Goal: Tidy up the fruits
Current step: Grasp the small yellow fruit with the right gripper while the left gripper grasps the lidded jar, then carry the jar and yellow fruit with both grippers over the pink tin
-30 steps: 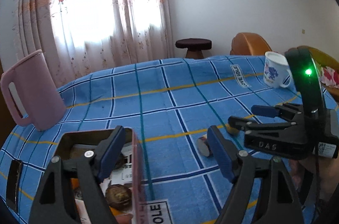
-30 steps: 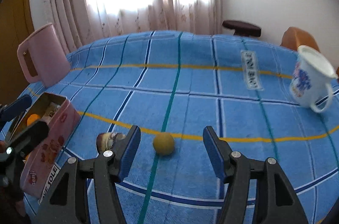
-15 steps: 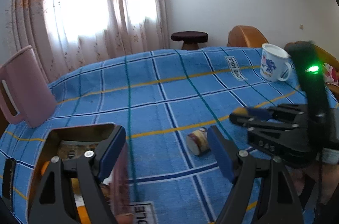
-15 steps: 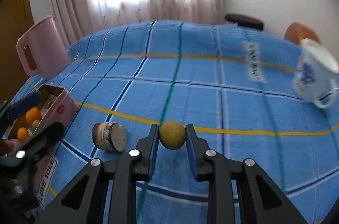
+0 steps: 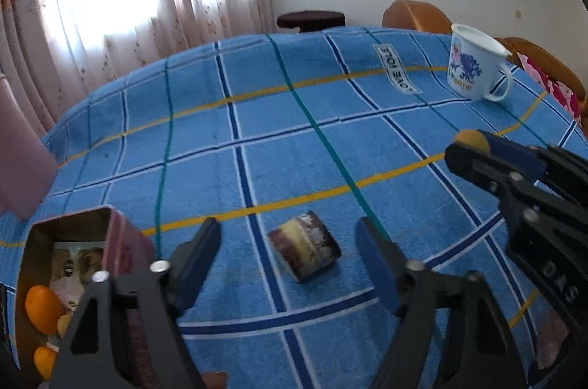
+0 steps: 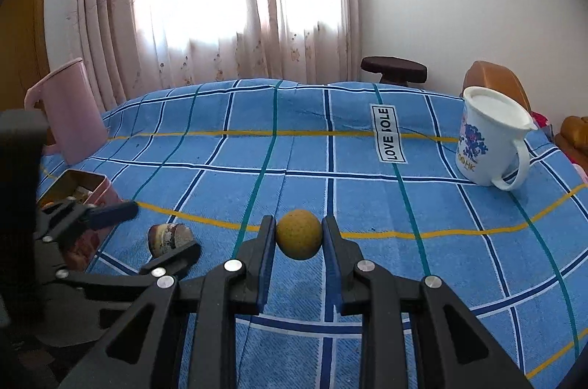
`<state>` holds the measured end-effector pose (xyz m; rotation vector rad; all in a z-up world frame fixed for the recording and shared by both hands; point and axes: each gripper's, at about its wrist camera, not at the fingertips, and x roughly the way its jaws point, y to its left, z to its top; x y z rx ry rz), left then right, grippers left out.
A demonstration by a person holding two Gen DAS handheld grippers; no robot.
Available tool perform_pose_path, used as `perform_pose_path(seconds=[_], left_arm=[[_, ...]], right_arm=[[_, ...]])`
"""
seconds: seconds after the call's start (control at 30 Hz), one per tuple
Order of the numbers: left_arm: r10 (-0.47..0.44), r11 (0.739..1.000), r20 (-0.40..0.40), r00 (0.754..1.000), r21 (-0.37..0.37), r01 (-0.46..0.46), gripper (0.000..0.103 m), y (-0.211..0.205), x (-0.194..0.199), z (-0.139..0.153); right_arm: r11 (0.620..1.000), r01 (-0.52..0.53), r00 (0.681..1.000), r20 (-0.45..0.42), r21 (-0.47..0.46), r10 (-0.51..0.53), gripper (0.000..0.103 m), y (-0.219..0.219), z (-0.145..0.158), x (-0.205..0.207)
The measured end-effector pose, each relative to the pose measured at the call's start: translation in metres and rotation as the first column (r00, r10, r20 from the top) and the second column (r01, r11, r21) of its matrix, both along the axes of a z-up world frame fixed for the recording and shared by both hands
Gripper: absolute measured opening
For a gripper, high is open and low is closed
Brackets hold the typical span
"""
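Observation:
My right gripper (image 6: 298,234) is shut on a small yellow fruit (image 6: 298,239) and holds it just above the blue checked cloth; the fruit also shows in the left wrist view (image 5: 469,139). My left gripper (image 5: 288,242) is open, with a short brown-and-cream cylinder (image 5: 305,251) lying on its side between the fingers. The cylinder also shows in the right wrist view (image 6: 169,238). A pink tin (image 5: 125,238) at the left holds oranges (image 5: 43,308) and other small items.
A white mug with a blue print (image 6: 488,142) stands at the right of the table. A pink pitcher (image 6: 71,117) stands at the far left. A dark stool (image 6: 394,67) and an orange chair (image 6: 490,76) are beyond the table.
My right gripper shut on the yellow fruit and lifted it slightly. My left gripper moved right from over the tin until its open fingers framed the cylinder.

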<state>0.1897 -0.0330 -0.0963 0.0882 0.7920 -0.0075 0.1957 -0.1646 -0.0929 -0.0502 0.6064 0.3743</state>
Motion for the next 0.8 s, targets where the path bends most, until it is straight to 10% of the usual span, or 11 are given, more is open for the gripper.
perform_pose_path(seconds=[0.17,0.8], left_arm=[[-0.027,0.999,-0.048,0.998,-0.037,0.025,0.044,0.001,0.008,-0.007],[0.000,1.000,0.109,0.994,0.005,-0.001,0.044,-0.001,-0.016,0.013]], right_arm=[[1.000,-0.005,1.000,-0.003,0.008,0.005,0.027,-0.001,0.000,-0.001],[0.999,-0.045,0.992,0.118,0.029,0.041,0.027,0.000,0.012,-0.022]])
